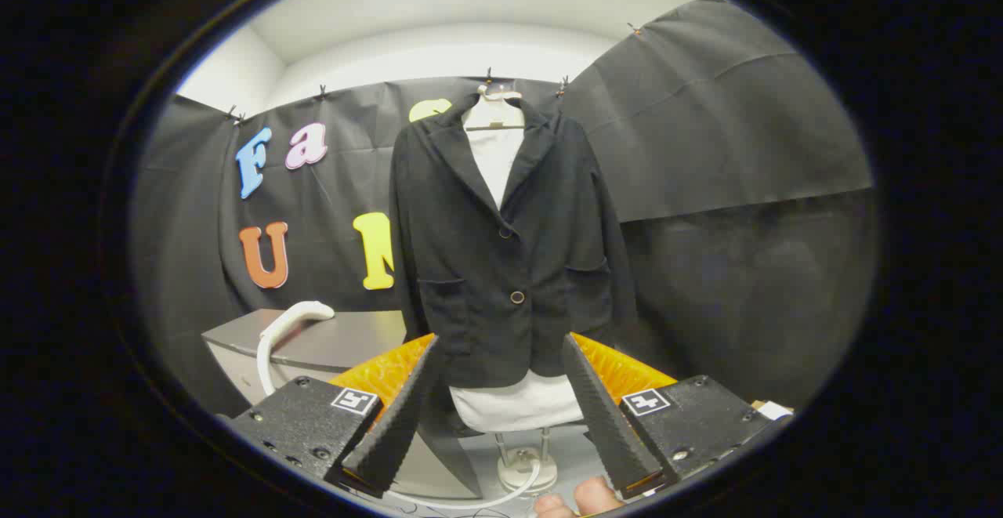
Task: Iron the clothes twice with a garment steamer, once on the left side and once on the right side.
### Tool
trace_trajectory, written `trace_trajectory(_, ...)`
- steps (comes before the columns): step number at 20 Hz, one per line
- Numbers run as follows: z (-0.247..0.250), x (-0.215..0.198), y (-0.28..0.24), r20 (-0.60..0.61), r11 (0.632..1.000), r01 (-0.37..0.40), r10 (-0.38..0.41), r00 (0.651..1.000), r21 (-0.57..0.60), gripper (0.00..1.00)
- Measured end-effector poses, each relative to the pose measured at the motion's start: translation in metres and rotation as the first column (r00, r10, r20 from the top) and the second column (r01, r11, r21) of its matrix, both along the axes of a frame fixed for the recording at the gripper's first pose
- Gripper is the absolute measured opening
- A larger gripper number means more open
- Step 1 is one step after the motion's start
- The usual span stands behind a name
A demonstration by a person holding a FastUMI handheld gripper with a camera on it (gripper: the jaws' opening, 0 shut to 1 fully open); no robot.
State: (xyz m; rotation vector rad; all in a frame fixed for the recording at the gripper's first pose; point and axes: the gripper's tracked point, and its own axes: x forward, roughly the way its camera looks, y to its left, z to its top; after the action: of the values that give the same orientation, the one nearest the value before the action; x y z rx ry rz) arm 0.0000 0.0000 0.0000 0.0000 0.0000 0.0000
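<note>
A black blazer (501, 251) hangs over a white shirt (495, 159) on a hanger, straight ahead of my fingers and buttoned at the front. The shirt's white hem (517, 404) shows below the jacket. My gripper (500, 339) is open, with nothing between its fingers; the blazer's lower edge lies beyond the gap. The white garment steamer head (296, 317) lies on a grey table (345, 345), to the left of the blazer and beyond my left finger. Its white hose (263, 361) drops down off the table.
The garment stand's pale base (526, 467) sits on the floor beneath the blazer, with the hose curling past it. Fingertips of a person's hand (576, 498) show beside my right finger. Black cloth walls close in behind and to the right.
</note>
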Motion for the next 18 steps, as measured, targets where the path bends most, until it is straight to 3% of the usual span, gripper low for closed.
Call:
trace_trajectory(6, 0.022, 0.005, 0.002, 0.015, 0.994, -0.073, 0.075, 0.997, -0.076, 0.98)
trace_trajectory(18, 0.016, 0.009, 0.022, -0.040, 0.979, -0.191, 0.188, 0.981, -0.068, 0.98)
